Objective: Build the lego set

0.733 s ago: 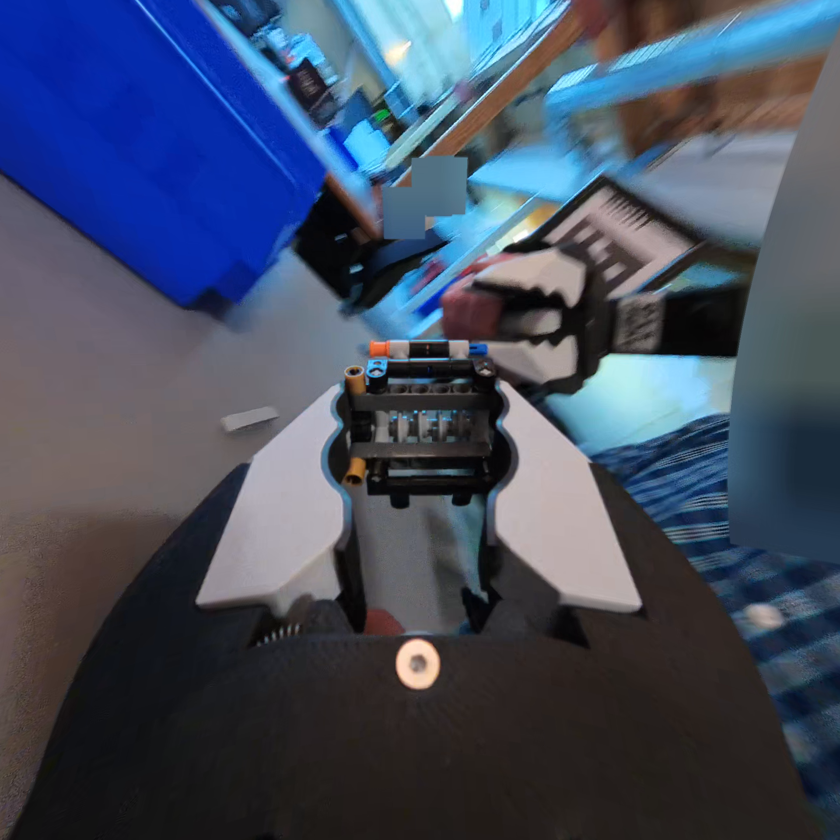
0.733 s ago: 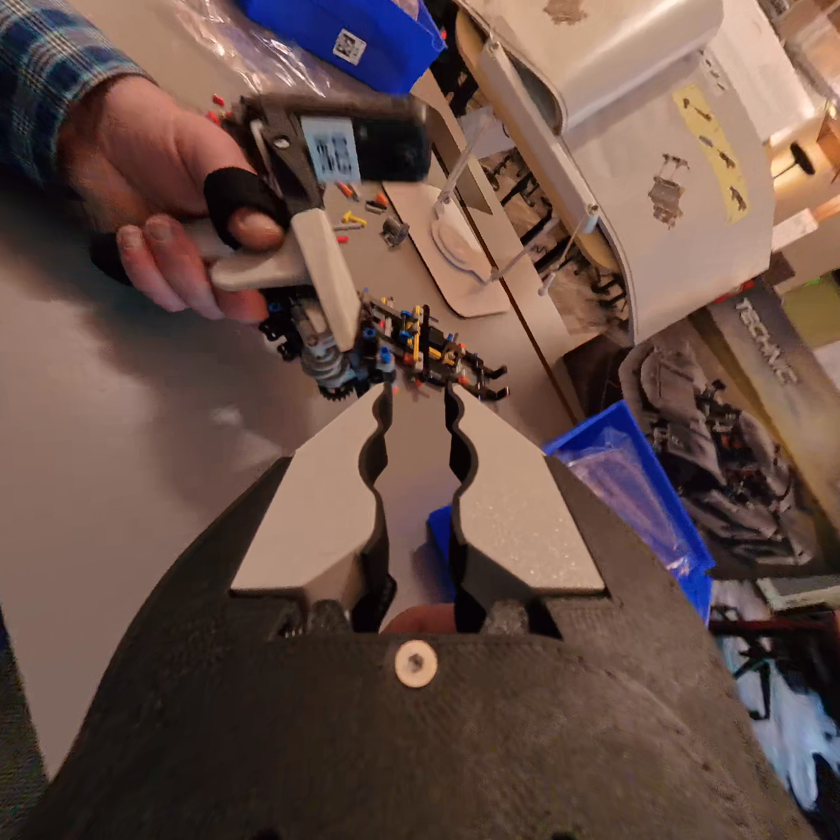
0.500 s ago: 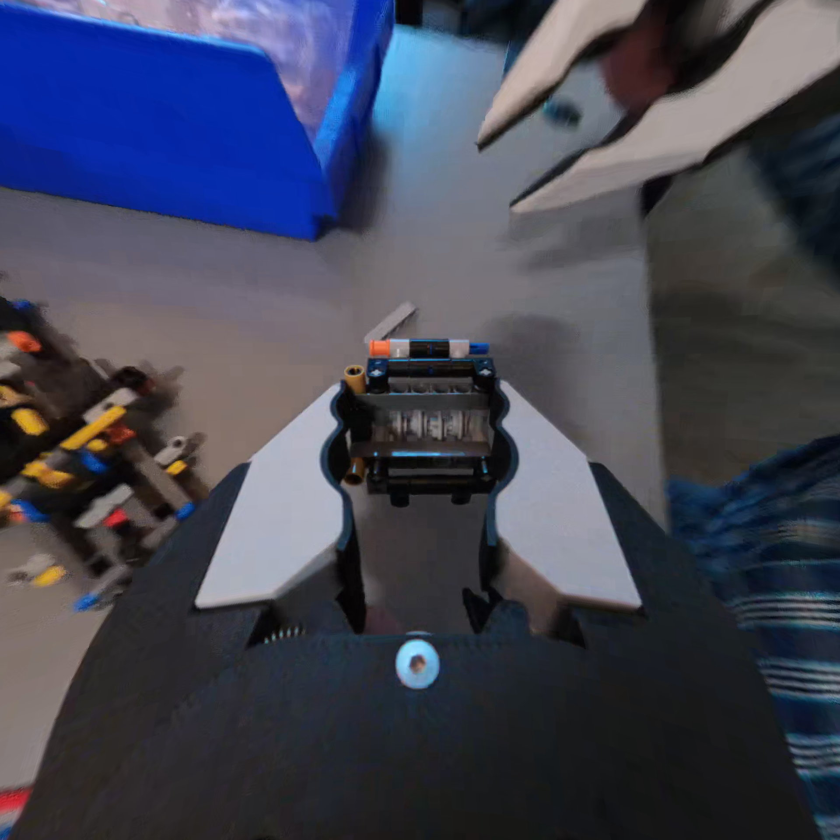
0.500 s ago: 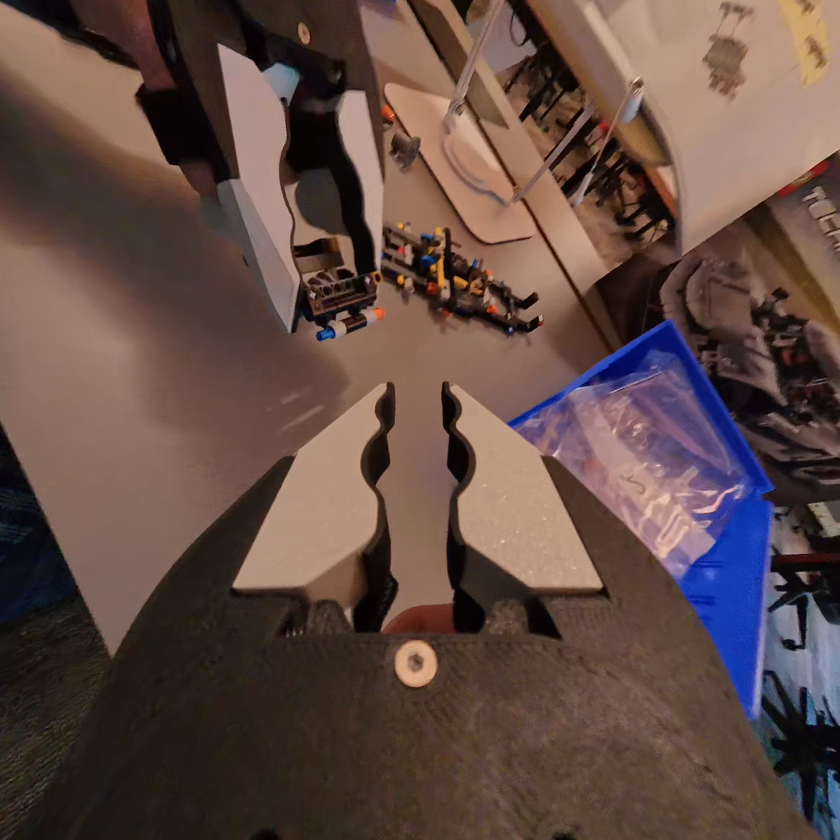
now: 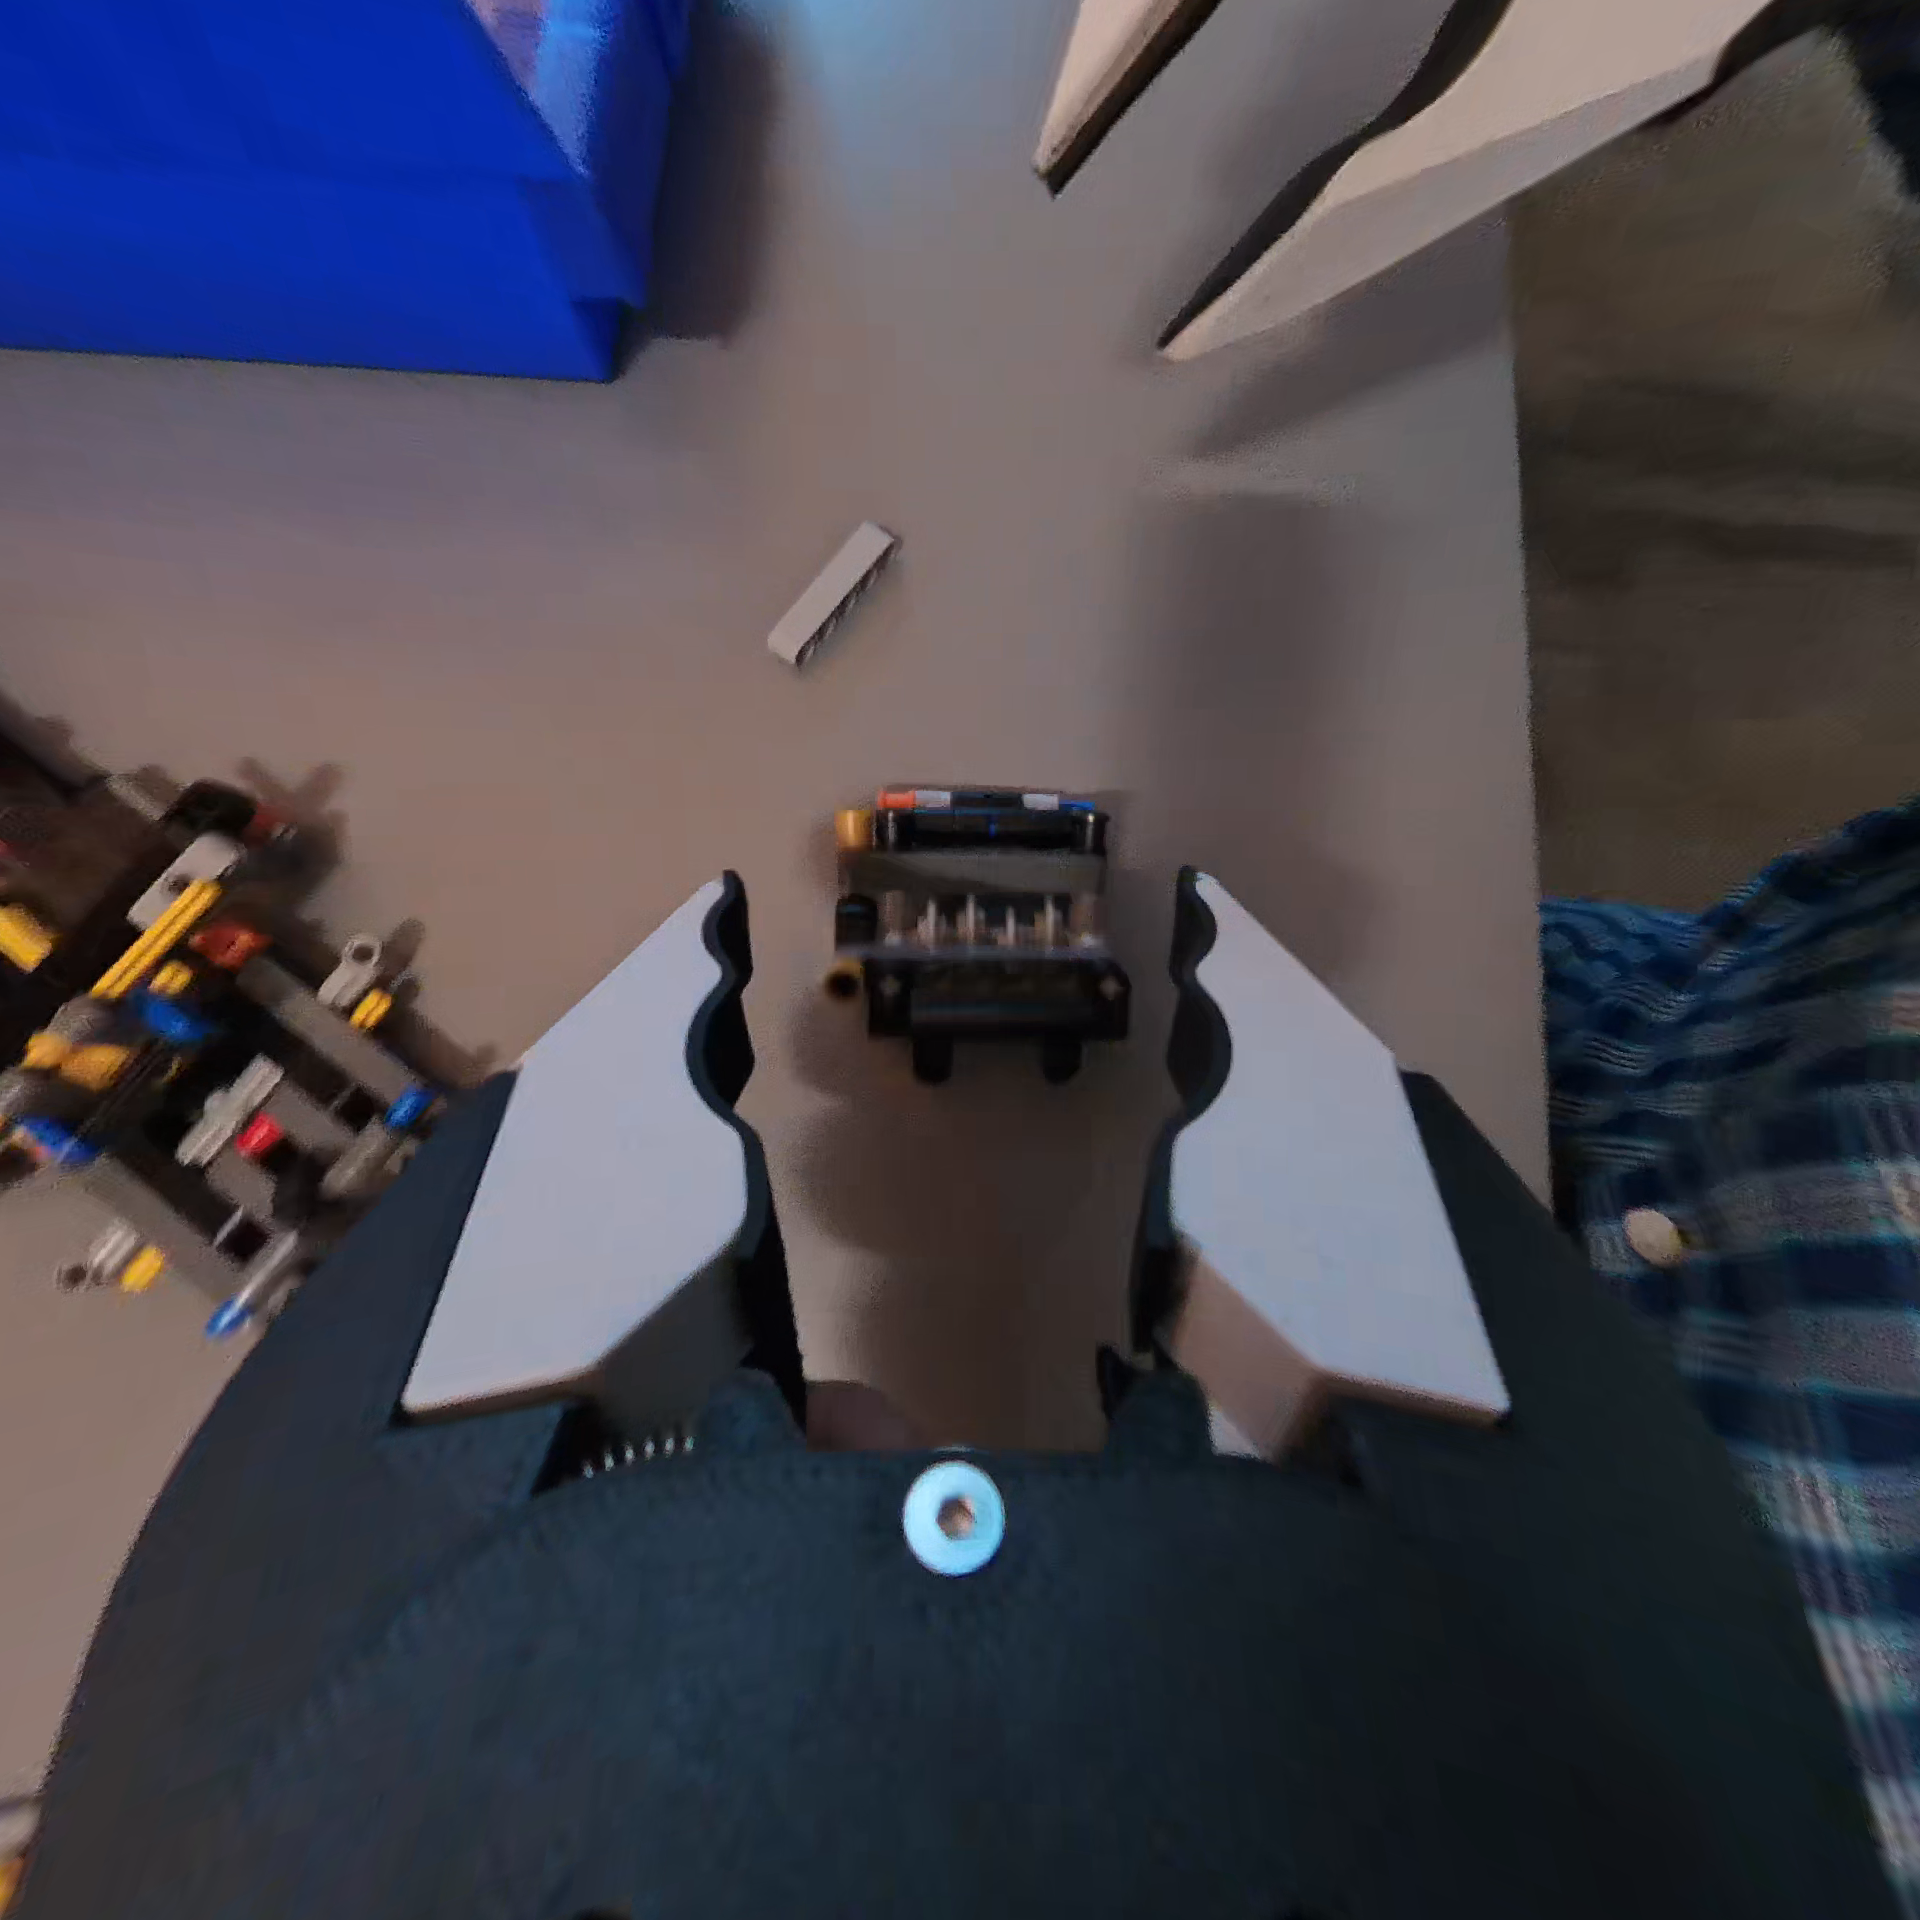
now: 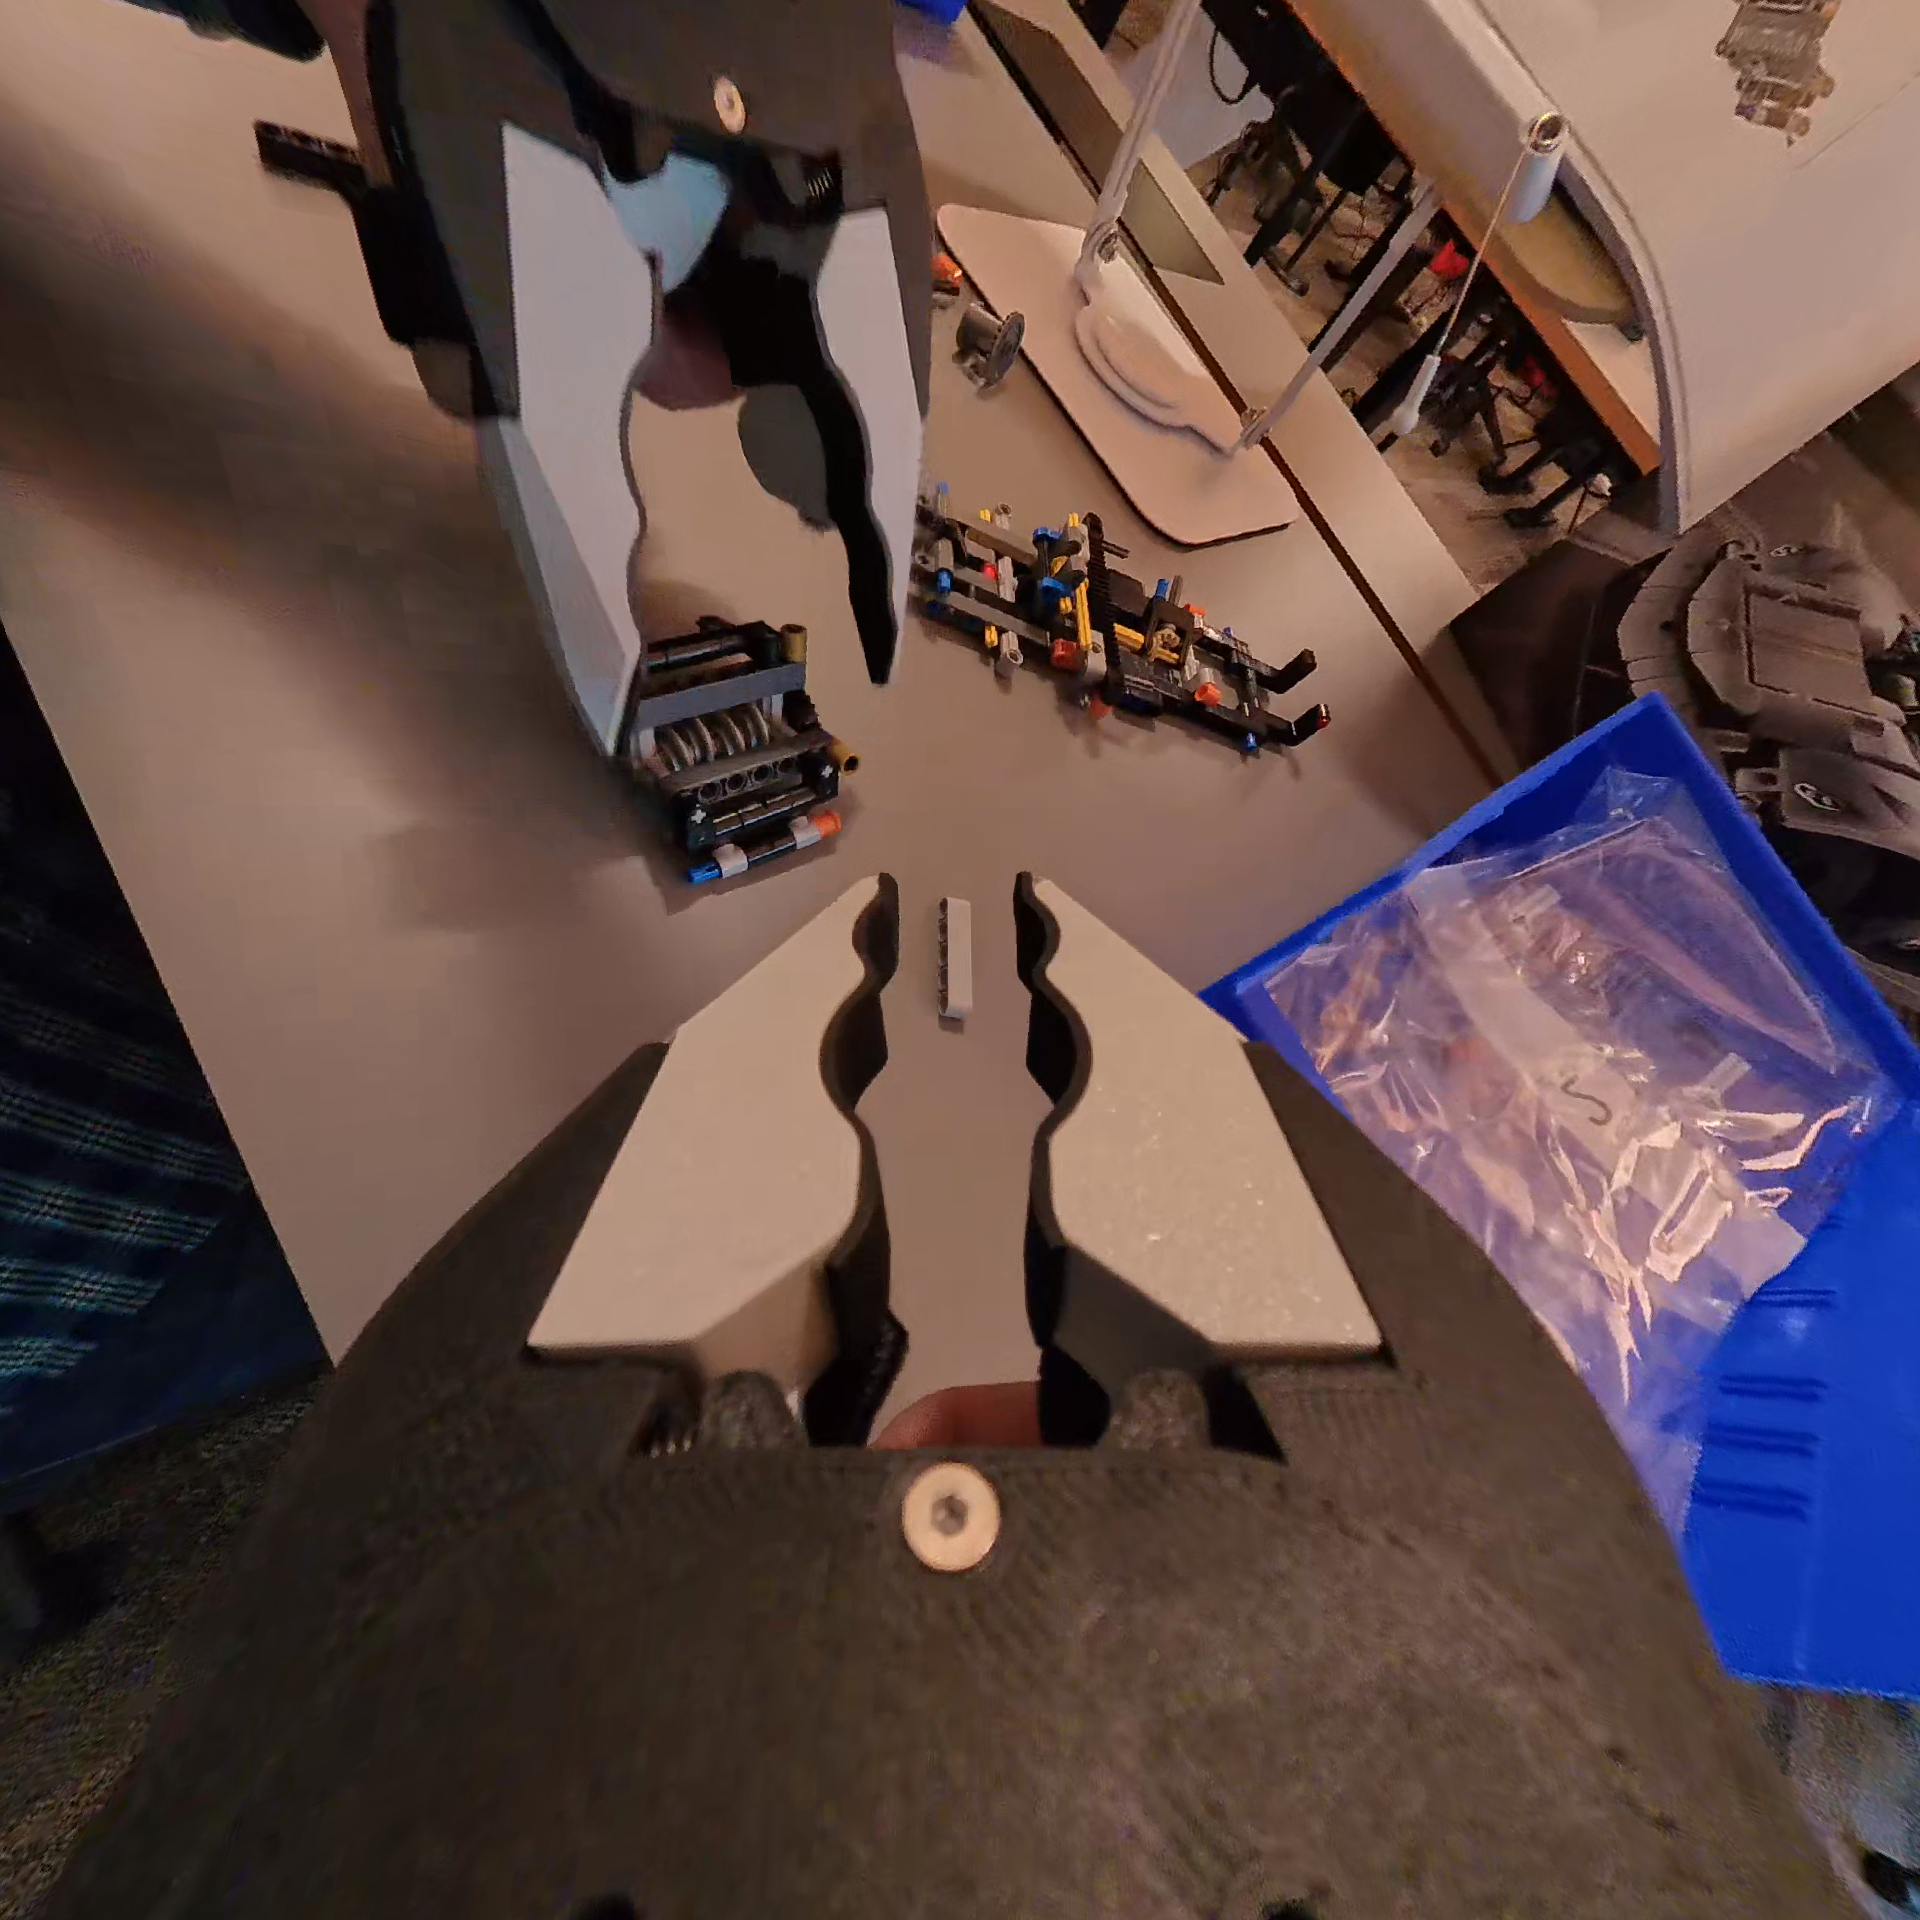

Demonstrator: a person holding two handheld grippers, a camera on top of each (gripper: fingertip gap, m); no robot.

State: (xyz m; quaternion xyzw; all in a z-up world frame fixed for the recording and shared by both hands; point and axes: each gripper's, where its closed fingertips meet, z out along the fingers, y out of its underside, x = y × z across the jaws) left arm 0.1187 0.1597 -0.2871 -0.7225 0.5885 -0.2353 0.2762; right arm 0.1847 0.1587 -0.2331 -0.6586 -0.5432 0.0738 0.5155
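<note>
The left gripper (image 5: 956, 894) stands with its jaws wide apart, holding nothing. The gear block (image 5: 977, 935) sits on the surface (image 5: 520, 582) between and just ahead of the fingertips, touching neither finger in the left wrist view. From the right wrist view the same block (image 6: 743, 748) sits directly beneath the left gripper (image 6: 748, 665), with one finger's tip close against its side; contact there cannot be confirmed.

The right gripper (image 6: 951, 894) is parted by a narrow gap and empty. A small grey beam (image 6: 956, 956) lies flat on the surface between its fingertips, lengthwise along the fingers, touching neither. The long chassis (image 6: 1112, 634) lies beyond, ahead and to the right of the right gripper. A blue bin (image 6: 1818, 1403) holding a plastic bag (image 6: 1579, 1091) stands close on that gripper's right.

Judged step: pickup of the beam for fitting to the block.

Hazards:
- The beam is thin and flat. Closing too high would make the fingers slip over it or flick it away.
- A skewed closure could rotate the beam and give a poor hold for insertion.
- The left finger near the block could drag or tip it if the gripper lifts off at an angle.
- The bin crowds the right side; a wide swing could strike it.
</note>
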